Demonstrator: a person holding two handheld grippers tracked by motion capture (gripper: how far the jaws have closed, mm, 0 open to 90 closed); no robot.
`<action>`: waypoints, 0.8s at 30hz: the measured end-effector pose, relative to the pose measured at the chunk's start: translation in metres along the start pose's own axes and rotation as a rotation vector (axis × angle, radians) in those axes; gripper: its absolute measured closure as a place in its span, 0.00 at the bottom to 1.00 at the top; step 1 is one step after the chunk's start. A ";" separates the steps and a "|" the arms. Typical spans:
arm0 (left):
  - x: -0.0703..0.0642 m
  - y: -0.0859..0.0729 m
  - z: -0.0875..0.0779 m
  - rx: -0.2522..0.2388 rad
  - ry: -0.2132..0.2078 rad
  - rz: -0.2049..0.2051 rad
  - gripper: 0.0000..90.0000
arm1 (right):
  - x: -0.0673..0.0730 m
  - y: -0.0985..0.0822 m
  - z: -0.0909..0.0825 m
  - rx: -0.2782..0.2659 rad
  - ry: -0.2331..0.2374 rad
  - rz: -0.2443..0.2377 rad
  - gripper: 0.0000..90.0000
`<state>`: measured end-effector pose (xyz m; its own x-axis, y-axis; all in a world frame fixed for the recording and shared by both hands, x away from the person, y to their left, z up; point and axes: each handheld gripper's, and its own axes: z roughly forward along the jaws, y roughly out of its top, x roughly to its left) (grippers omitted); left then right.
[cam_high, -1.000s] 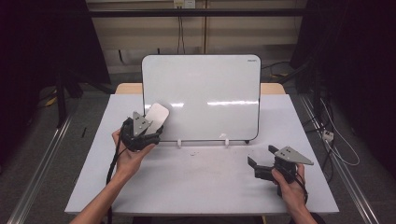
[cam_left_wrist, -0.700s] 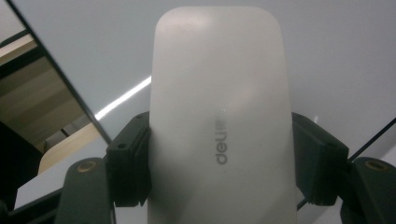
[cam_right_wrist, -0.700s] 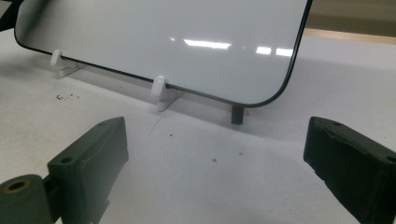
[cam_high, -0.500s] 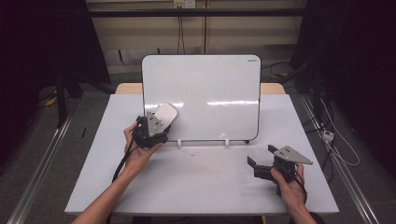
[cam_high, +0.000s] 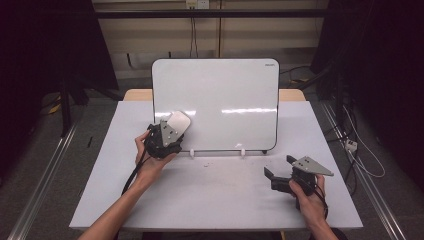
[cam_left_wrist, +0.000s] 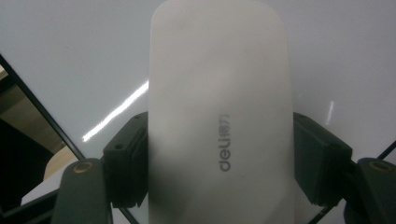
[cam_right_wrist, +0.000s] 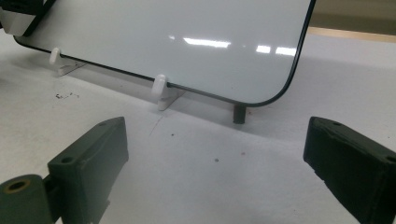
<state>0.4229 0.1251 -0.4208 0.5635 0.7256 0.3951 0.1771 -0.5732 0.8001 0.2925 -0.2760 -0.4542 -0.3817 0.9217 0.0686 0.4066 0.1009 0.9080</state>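
Observation:
A white eraser (cam_high: 178, 122) with a grey "deli" mark (cam_left_wrist: 219, 116) lies flat against the lower left of the upright whiteboard (cam_high: 220, 95). My left gripper (cam_high: 172, 132) has it between its jaws. In the left gripper view both black pads (cam_left_wrist: 128, 163) still touch the eraser's sides, although the jaws have just been opening a little. My right gripper (cam_high: 278, 167) rests on the table at the right, in front of the board's lower right corner (cam_right_wrist: 275, 88). Its jaws (cam_right_wrist: 215, 158) stand wide open with nothing between them.
The whiteboard stands on small white clips (cam_right_wrist: 161, 91) near the far middle of the white table (cam_high: 225, 200). A few dark specks (cam_right_wrist: 65, 96) lie on the tabletop by the board. A dark floor and rails flank the table.
My left hand moved right and slightly down with the eraser, bringing it to the board's lower left. The right gripper stayed where it was.

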 end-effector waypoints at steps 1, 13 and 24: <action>0.000 0.000 -0.001 -0.004 -0.005 -0.005 0.32 | 0.000 0.000 0.000 -0.001 -0.001 0.000 0.07; 0.010 0.006 -0.011 0.001 -0.097 -0.126 0.17 | -0.002 -0.001 -0.004 -0.005 -0.002 0.001 0.08; 0.025 0.014 -0.031 -0.016 -0.170 -0.278 0.12 | -0.002 -0.002 -0.003 -0.003 -0.004 0.003 0.07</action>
<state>0.4143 0.1475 -0.3855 0.6224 0.7786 0.0803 0.3312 -0.3549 0.8743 0.2896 -0.2791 -0.4545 -0.3774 0.9234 0.0703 0.4058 0.0967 0.9088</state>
